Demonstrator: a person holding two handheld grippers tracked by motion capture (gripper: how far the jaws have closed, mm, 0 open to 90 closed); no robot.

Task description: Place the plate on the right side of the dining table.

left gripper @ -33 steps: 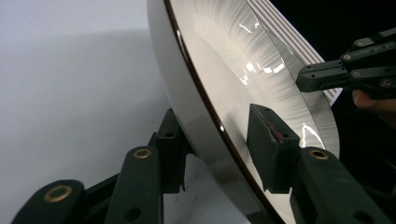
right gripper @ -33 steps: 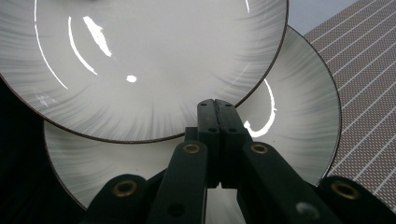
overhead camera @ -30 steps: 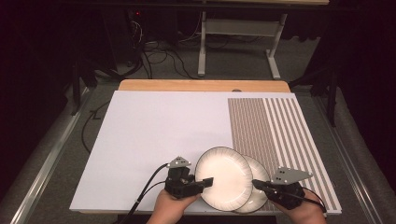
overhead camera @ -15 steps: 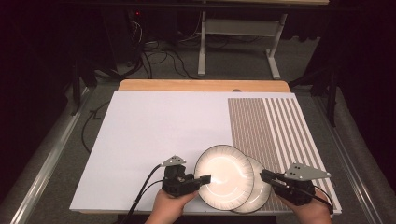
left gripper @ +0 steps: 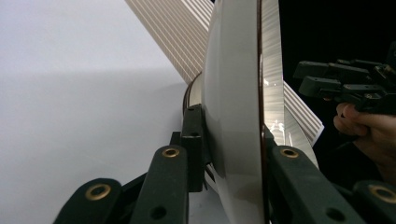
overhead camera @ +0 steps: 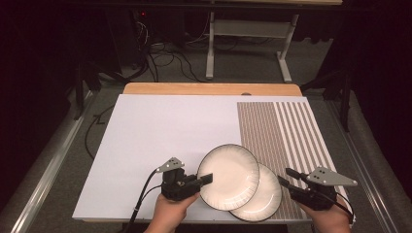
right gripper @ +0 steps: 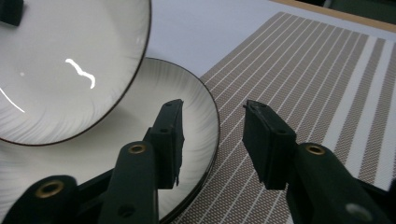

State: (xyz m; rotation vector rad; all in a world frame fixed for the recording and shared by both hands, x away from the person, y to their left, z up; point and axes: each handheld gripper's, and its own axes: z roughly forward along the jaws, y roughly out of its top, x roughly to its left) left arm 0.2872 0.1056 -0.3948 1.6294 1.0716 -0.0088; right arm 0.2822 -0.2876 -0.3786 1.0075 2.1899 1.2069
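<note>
**A:** so what's the left gripper [overhead camera: 206, 178] doing? looks like it's got something

**B:** yeah, its jaws are pinched on the rim of the upper plate [overhead camera: 227, 176], one jaw on each face. In the left gripper view that plate [left gripper: 236, 107] shows edge-on between the two black jaws, dark rim line running right up the middle. Person's left hand [overhead camera: 171, 209] comes in from the bottom edge of the high view.

**A:** and the second plate?

**B:** the lower plate [overhead camera: 265, 196] sits flat near the front of the table, partly on the white mat [overhead camera: 160, 141] and partly on the striped placemat [overhead camera: 286, 133]. The upper plate overlaps its left side and looks raised off it on the gripped side.

**A:** right one grabbing anything?

**B:** nope. The right gripper [overhead camera: 285, 177] has its jaws spread apart with nothing between them, just beside the lower plate's right rim. In the right gripper view [right gripper: 212, 137] one jaw hangs over the lower plate [right gripper: 140, 140] and the other over the stripes [right gripper: 299, 70]; can't tell if either touches.
</note>
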